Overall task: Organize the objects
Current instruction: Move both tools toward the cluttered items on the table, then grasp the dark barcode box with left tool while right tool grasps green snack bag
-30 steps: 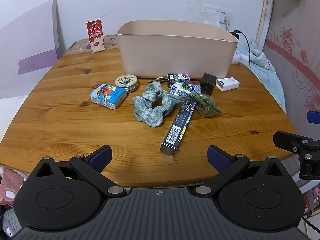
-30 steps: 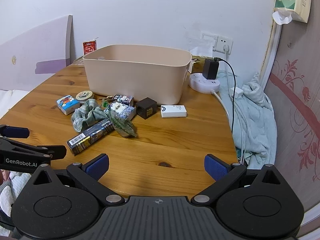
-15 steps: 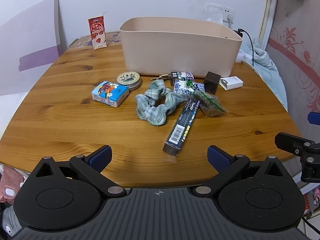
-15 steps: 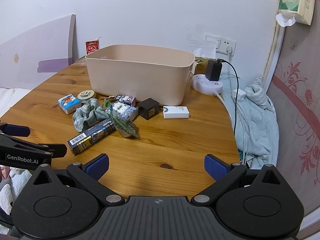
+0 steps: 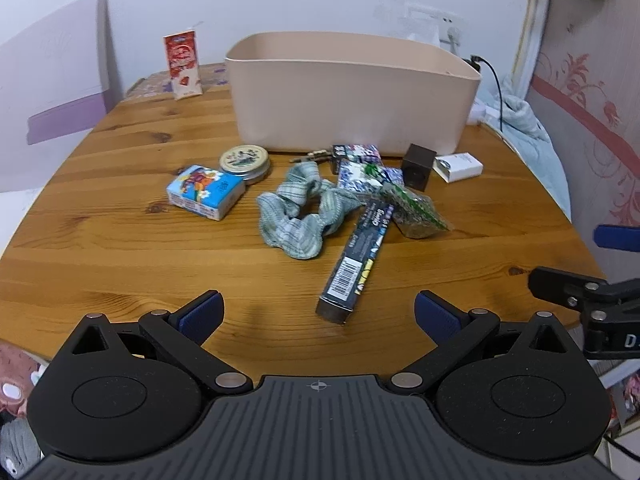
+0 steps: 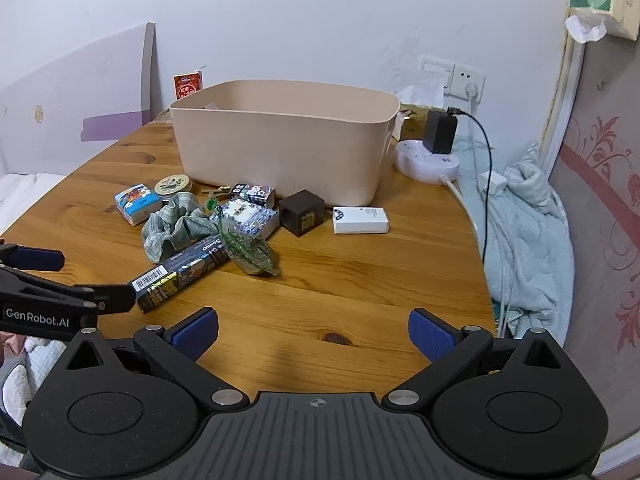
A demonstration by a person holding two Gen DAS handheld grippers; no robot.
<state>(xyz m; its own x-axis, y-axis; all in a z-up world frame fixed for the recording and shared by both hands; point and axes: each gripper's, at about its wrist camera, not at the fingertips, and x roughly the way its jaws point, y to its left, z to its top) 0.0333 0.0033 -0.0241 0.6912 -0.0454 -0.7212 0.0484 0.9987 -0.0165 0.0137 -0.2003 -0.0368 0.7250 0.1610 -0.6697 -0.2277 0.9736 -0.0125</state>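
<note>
Wooden surface (image 5: 120, 248) carries a beige bin (image 5: 352, 96) toward the back, with loose things spread along its front wall. From the left wrist view these are a blue carton (image 5: 205, 191) lying flat, a round tin (image 5: 245, 162) just behind it, a green checked scrunchie (image 5: 300, 216), a long dark box (image 5: 356, 264) with a barcode at its near end, and a clear green packet (image 5: 416, 212) touching that box's far end. A blue-patterned box (image 5: 366, 174) lies behind the packet, a smaller patterned box (image 5: 356, 153) lies against the bin, then a dark cube (image 5: 418, 164) and a white box (image 5: 460, 166) sit to the right. A red carton (image 5: 182, 65) stands upright at the back left, well apart from the rest.

Left gripper (image 5: 318, 314) hovers over the near edge, jaws spread wide and holding nothing, with the long box's barcode end between its fingers. Right gripper (image 6: 314, 330) is likewise spread wide and empty, over bare wood near the edge. A white power strip (image 6: 426, 158) with a black charger (image 6: 440, 132) sits beside the bin's right end.
</note>
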